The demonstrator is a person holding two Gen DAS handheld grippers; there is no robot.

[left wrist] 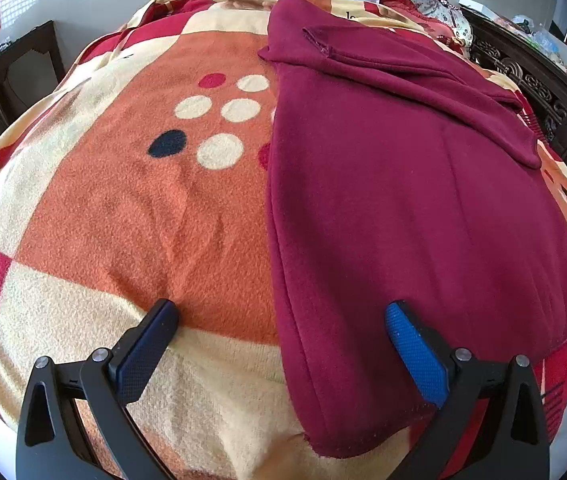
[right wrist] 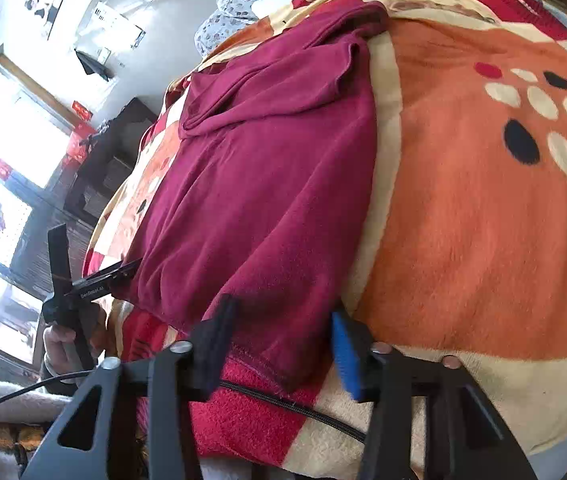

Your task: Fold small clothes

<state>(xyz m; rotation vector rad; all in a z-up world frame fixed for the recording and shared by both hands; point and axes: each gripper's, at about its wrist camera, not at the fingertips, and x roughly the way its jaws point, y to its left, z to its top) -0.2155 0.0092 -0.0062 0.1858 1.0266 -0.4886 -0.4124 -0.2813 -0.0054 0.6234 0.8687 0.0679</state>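
With the maroon garment (left wrist: 403, 208) lying flat on the blanket-covered bed (left wrist: 123, 208), bring the wide-open left tool (left wrist: 279, 316) and the narrower, empty right tool (right wrist: 283, 320) fully over the 6 o'clock hem corners before pinching.

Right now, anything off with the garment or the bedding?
Mostly fine. The maroon garment lies flat on the blanket, but its folded-in sleeve sits slanted and bunched near the top. A black cable runs across the blanket under the right tool, near the hem.
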